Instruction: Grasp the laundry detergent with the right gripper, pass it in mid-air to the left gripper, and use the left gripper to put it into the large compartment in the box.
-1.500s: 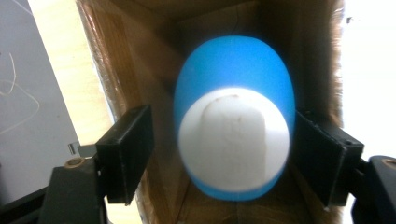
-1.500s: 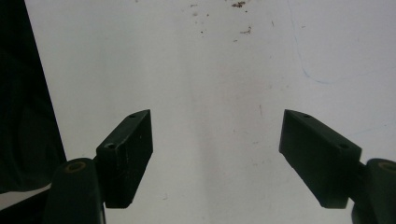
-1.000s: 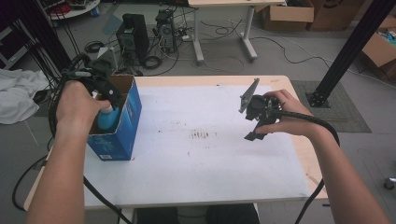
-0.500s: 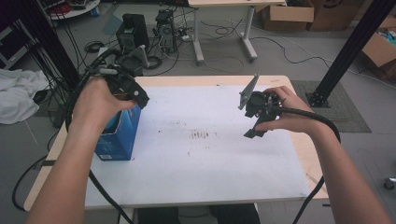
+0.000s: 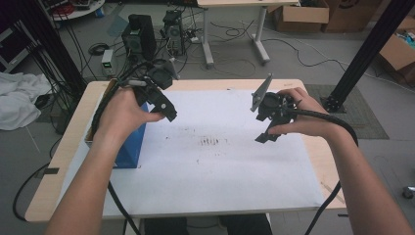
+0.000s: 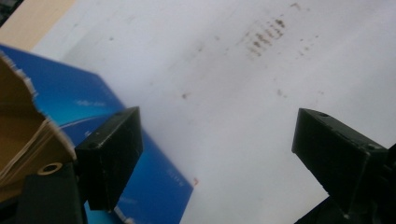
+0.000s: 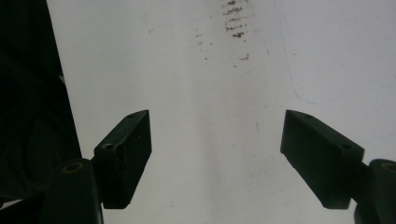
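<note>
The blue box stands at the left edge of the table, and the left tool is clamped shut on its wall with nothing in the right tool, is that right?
Not quite. The blue box does stand at the table's left edge and the right tool is empty, but the left tool is not clamped on it: the left gripper view shows its jaws wide apart, holding nothing, the box beside and below one jaw.

No text legible — box print blurred.

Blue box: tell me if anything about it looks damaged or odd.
The blue box at the table's left edge has a ragged, torn cardboard flap at its open top. The white sheet beside it carries dark smudges near its middle.
</note>
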Available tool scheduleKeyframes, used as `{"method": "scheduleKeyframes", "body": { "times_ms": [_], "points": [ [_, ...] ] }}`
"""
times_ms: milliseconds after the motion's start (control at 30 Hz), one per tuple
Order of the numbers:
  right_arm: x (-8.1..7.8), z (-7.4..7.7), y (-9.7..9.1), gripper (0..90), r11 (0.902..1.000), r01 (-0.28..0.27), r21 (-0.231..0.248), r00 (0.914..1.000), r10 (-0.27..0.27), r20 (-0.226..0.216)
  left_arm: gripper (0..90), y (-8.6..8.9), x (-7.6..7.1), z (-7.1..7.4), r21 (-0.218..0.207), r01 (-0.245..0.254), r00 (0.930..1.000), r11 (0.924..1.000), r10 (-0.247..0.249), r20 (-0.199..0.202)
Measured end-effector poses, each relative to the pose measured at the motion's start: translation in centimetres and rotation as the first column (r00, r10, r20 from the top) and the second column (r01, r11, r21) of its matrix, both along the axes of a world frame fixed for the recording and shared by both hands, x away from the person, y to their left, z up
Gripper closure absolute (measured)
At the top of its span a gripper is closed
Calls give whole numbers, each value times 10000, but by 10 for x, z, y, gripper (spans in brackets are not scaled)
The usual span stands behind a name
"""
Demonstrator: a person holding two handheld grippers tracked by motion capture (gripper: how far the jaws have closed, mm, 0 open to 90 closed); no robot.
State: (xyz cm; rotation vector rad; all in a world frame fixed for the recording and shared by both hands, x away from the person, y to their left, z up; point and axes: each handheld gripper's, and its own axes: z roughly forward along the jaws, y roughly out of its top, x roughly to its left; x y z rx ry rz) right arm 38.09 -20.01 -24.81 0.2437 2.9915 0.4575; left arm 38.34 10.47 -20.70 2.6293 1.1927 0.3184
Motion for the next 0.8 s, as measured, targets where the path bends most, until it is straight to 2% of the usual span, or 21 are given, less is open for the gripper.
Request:
{"method": "scheduleKeyframes", "body": {
  "times_ms": [67, 333, 600, 800],
  "points": [
    [1, 0, 0, 241, 10000, -23, 26, 10000, 23, -25, 172, -3, 0, -4, -93, 156, 9999, 9998, -157, -57],
    [1, 3, 1, 229, 10000, -62, -61, 10000, 62, -37, 166, -16, 4, -23, 0, 569, 9981, 9984, -569, -231],
    [2, 3, 1, 231, 9999, -37, -128, 10000, 37, -37, 164, -24, 6, -31, 175, 824, 9960, 9964, -818, -358],
    [2, 2, 1, 231, 9999, -16, -149, 10000, 15, -44, 167, -28, 7, -34, 317, 802, 9961, 9963, -789, -393]
  ]
}}
